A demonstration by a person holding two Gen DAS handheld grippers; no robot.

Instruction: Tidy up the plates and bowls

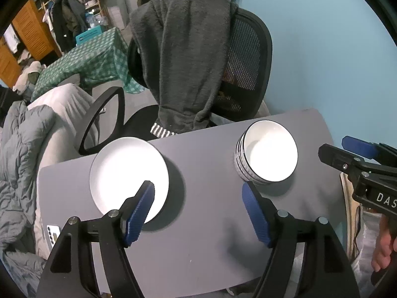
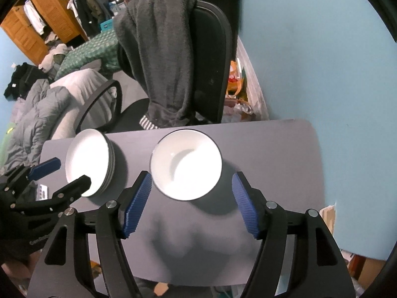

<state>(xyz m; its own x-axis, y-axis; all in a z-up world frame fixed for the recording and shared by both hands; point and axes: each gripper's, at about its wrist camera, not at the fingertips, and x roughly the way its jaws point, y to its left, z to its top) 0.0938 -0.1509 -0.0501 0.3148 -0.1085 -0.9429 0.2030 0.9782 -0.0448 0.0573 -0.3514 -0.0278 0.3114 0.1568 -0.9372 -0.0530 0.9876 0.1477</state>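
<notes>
Two grippers hang over a small grey table (image 1: 211,223), both spread wide with nothing between the pads, so the main hazards lie in how they close on smooth crockery. Nearest in the left wrist view, the left gripper (image 1: 198,198) sits low in the frame, its left finger overlapping the near rim of the stack of plates (image 1: 129,173) at centre left; whether it touches the rim cannot be told. If it clamps only the top plate's thin edge, that plate could probably tip or slide off the pile, and the stack stands close to the table's far left edge beside the office chair (image 1: 248,57), so a nudge might send it over. In the right wrist view the right gripper (image 2: 191,193) is released too, angled down from the lower frame with its blue pads flanking the near side of the stack of bowls (image 2: 186,164) at centre. Glazed curved walls give poor purchase, so a pinch on one rim may likely slip or lift just the upper bowl. Farther back, a grey blanket (image 2: 161,49) drapes the chair.
</notes>
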